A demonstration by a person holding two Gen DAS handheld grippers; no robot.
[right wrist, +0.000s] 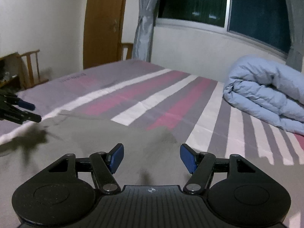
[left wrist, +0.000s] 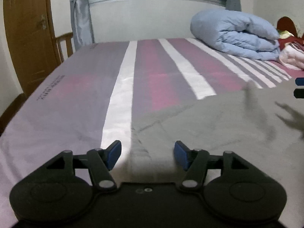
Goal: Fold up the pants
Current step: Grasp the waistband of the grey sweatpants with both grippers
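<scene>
Grey pants (left wrist: 218, 117) lie spread flat on the striped bed sheet (left wrist: 155, 66). My left gripper (left wrist: 147, 154) is open and empty, just above the pants' left edge near the white stripe. My right gripper (right wrist: 152, 157) is open and empty, low over the pants (right wrist: 114, 138). The right gripper's tips show at the right edge of the left wrist view (left wrist: 299, 87). The left gripper shows at the left edge of the right wrist view (right wrist: 28, 112), casting a shadow on the pants.
A rolled light-blue duvet (left wrist: 235, 32) lies at the far right of the bed, with red and pink bedding (left wrist: 290, 49) beyond it. A wooden door (left wrist: 26, 38), chairs (right wrist: 31, 68), grey curtains (left wrist: 80, 13) and a window (right wrist: 224, 5) stand behind the bed.
</scene>
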